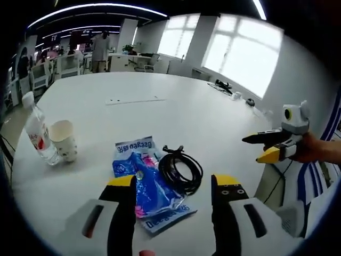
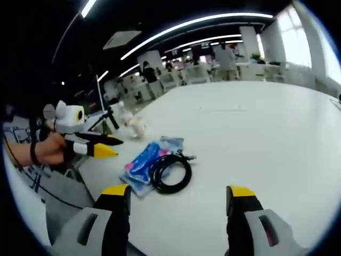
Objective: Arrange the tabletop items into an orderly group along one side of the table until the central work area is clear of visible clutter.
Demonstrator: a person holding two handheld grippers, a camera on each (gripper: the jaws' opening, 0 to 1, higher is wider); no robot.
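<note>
Hovering over the white table (image 1: 176, 106), both grippers unloaded. Items cluster near the edge closest to the person, so the grouping looks partly done; the middle of the table is mostly bare apart from a flat strip far ahead.

Blue packets (image 1: 141, 181) lie dead ahead of the left gripper (image 1: 173, 184), partly between its jaws in the picture and a bit toward the left jaw. Jaws stand wide apart, nothing held. My read: it's lined up for a grab on the packets.

Black cable coil (image 1: 182, 170) sits touching or just beside the packets, toward the right jaw. In the right gripper view the coil (image 2: 170, 172) overlaps the packets (image 2: 144, 162), ahead and left of the right gripper (image 2: 178, 194), whose jaws are also spread wide and empty.

Water bottle (image 1: 38, 133) stands upright far left of the left gripper, paper cup (image 1: 64, 140) just beside it, looks like touching. Already paired near the edge, probably the anchor for the group.

Coil is floppy; could snag when the packets are dragged.
</note>
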